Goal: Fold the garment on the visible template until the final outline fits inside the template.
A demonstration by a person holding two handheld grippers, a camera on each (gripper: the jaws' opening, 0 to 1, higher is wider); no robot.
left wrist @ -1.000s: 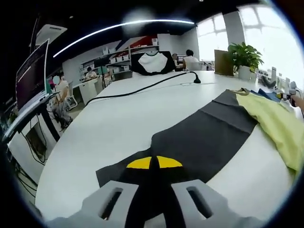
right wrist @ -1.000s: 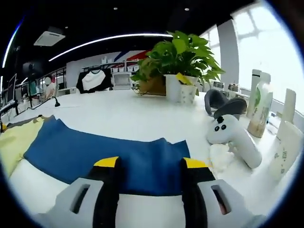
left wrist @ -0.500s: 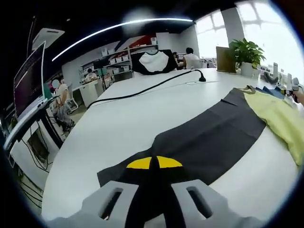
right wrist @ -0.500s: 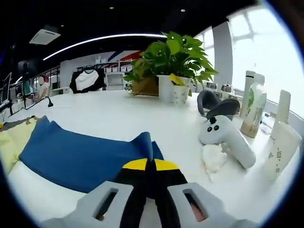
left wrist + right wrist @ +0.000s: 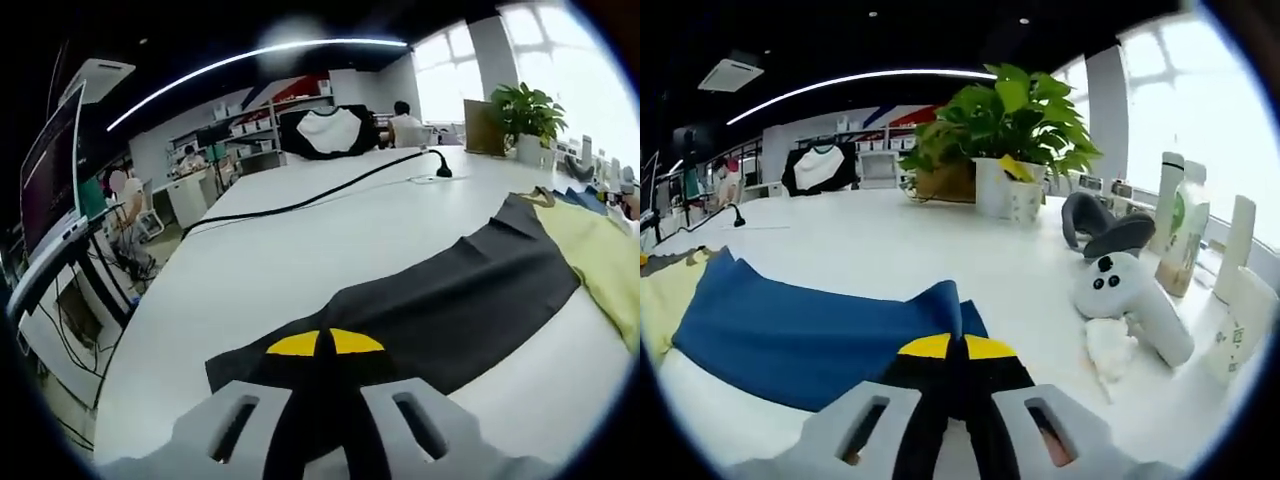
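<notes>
garment (image 5: 470, 300): matt soft cloth | table (image 5: 300, 250): smooth glossy white | controller (image 5: 1130, 300): white plastic

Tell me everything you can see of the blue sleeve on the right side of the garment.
The blue sleeve is a deep blue, matte knit-looking fabric, spread flat on the white table. It widens toward the yellow body panel at the far end. Its near cuff edge is pinched between the shut jaws of the right claw, which raises a small peak of cloth there. Nothing else rests on it.

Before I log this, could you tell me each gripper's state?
Left gripper: shut on the dark grey sleeve.
Right gripper: shut on the blue sleeve.
</notes>
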